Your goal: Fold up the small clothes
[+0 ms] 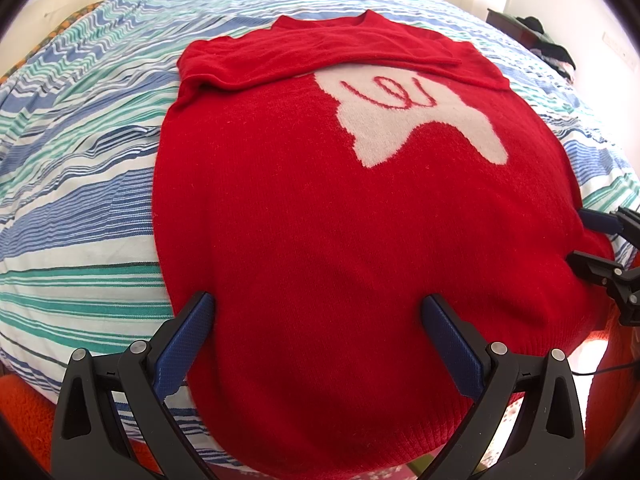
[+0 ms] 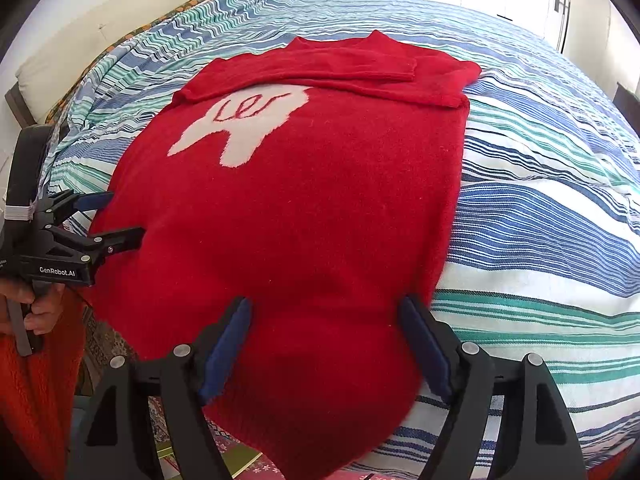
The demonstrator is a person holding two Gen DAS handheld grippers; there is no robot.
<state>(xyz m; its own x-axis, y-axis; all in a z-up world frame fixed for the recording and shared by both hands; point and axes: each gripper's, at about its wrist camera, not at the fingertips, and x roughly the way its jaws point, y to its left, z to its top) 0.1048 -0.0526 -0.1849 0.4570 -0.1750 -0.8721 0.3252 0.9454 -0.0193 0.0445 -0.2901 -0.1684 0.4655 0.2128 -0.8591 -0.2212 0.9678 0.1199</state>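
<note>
A red knit sweater [image 1: 320, 200] with a white motif [image 1: 420, 112] lies flat on the striped bed, collar at the far end, both sleeves folded across its chest. It also shows in the right wrist view [image 2: 312, 208]. My left gripper [image 1: 318, 308] is open, its fingers spread over the sweater's near left hem area. My right gripper [image 2: 326, 312] is open over the near right hem area. The right gripper also appears in the left wrist view [image 1: 580, 236] at the sweater's right edge, and the left gripper in the right wrist view [image 2: 116, 216] at its left edge.
The bed has a blue, green and white striped cover [image 1: 80, 160] [image 2: 540, 200]. A dark side table with clutter [image 1: 532, 36] stands at the far right. A cream headboard cushion [image 2: 100, 28] lies along the far left. Orange fabric [image 2: 36, 392] and a patterned rug [image 2: 240, 460] are below the bed edge.
</note>
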